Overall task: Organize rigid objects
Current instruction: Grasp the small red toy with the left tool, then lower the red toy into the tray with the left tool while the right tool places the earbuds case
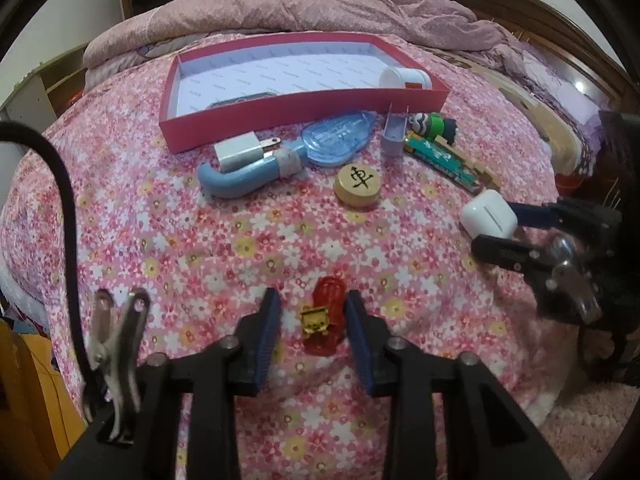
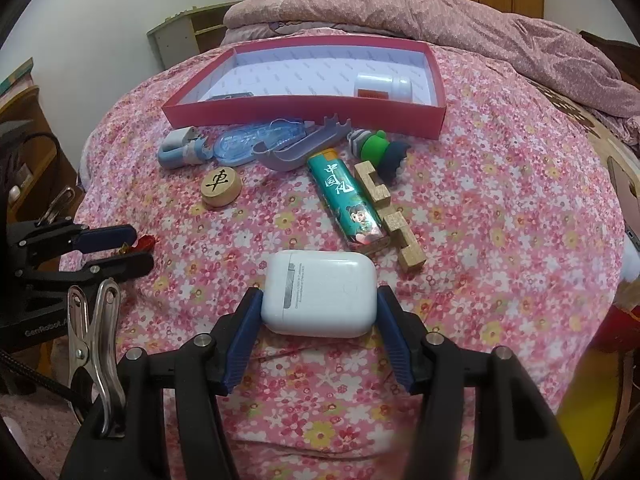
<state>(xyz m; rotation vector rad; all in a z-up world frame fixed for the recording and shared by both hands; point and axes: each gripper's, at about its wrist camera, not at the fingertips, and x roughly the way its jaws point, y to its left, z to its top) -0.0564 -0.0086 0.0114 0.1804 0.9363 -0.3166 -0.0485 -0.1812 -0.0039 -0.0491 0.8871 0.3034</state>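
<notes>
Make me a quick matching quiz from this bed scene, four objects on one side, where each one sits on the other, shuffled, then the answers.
Things:
1. white earbud case
2. red figurine
3. white bottle
4. wooden chess piece

Places:
A. lying inside the pink tray
B. on the bedspread, near no gripper
C. between the right gripper pads
D. between the left gripper fingers

Pairs: 1-C, 2-D, 3-A, 4-B

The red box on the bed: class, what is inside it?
The red box holds a white bottle lying on its side. A second, bluish item sits behind the front wall, mostly hidden.
</notes>
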